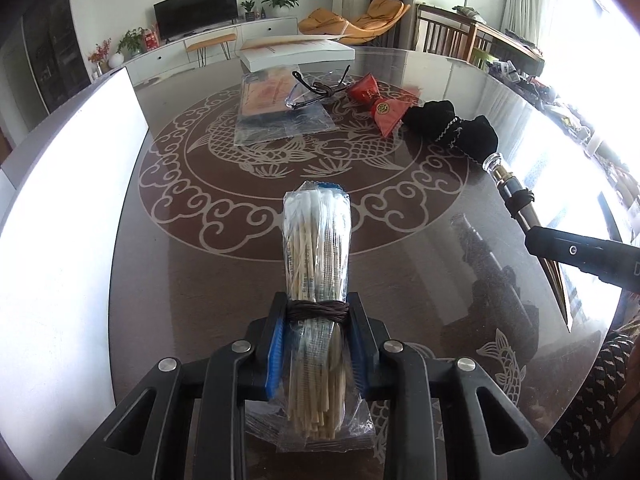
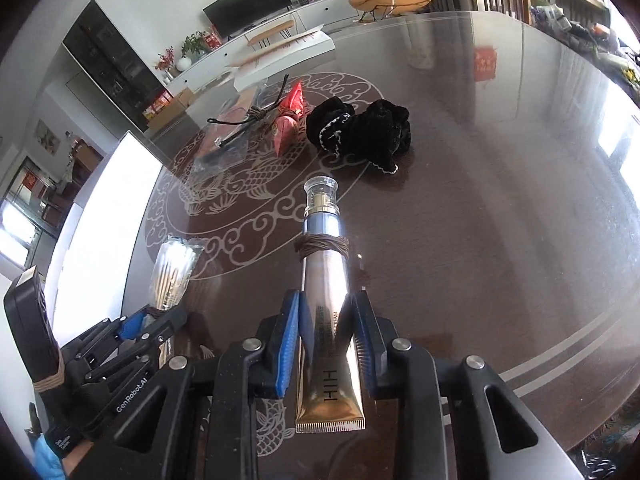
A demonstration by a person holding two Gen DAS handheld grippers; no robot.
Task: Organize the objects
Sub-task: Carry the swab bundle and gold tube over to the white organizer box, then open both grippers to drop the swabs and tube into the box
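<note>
Grippers both loaded.
My left gripper [image 1: 316, 340] clamps the swab bundle [image 1: 316, 264], right gripper [image 2: 328, 344] the cream tube [image 2: 326, 312], ready for sorting.

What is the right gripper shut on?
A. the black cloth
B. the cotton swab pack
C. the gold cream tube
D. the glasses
C: in the right wrist view the right gripper clamps the gold cream tube between its blue pads, while the black cloth and the glasses lie on the table and the swab pack sits in the left gripper.
</note>
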